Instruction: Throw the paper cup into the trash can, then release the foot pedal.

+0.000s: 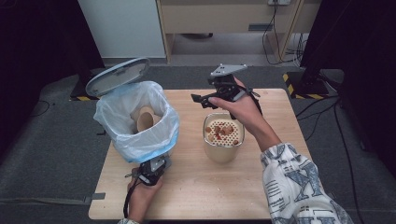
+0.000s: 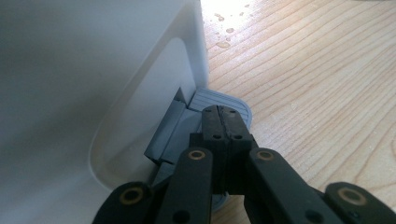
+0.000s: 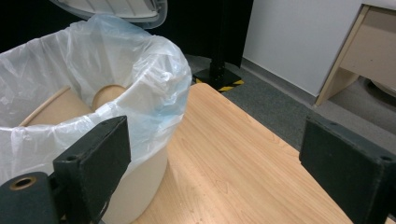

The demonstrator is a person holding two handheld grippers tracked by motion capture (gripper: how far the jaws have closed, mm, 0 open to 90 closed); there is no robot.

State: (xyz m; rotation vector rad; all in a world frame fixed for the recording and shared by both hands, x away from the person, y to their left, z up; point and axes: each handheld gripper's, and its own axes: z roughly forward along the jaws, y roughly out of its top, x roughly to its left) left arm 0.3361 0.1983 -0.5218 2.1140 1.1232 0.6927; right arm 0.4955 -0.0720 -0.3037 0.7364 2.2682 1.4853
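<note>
**Pedal bin held open, right gripper empty above the cup**

The left gripper was seen with its jaws pressed together, nothing between them, the tips resting down on the grey ribbed pedal at the foot of the white bin. The lid was raised. The bin was lined with a thin pale-blue bag, folded over the rim, and brown paper cups were noted lying inside it.

The right gripper was held with its jaws wide apart and empty, just beyond and above the beige cup, which stood upright on the wooden table, below the fingers and apart from them. A perforated insert with reddish scraps was seen at its mouth.

The cup was judged light to moderate in weight, stiff-walled, smooth and somewhat slippery; its contents could spill if tilted early. A hold across the upper wall, just under the rim, was judged best. The pedal was judged stiff and sprung: steady downward pressure needed, or the lid would drop
</note>
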